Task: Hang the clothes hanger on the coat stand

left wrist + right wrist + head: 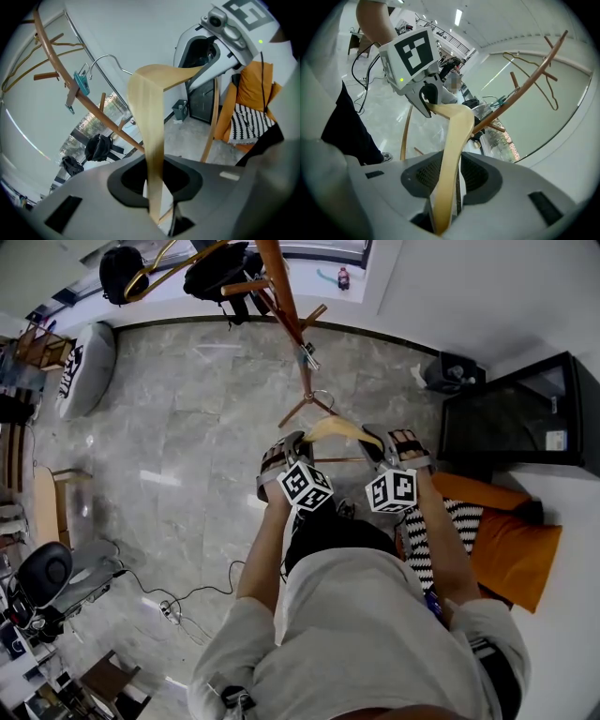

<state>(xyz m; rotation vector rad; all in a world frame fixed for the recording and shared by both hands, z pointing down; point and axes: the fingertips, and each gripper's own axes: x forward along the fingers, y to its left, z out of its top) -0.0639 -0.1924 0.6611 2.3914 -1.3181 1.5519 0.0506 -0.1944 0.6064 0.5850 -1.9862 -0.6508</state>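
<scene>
Over the grey marble floor (187,427), the clothes hanger (339,427) hangs near the coat stand (286,306), left gripper (157,187) clamped on one arm, right gripper (445,187) closing round the other (not pinching yet, I judge), so next its hook (323,397) must go over a peg (246,286).

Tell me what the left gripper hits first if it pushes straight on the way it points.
Beyond the wooden hanger clamped in the left gripper, the slanted pole of the coat stand looks first in line, though depth is unclear.
</scene>
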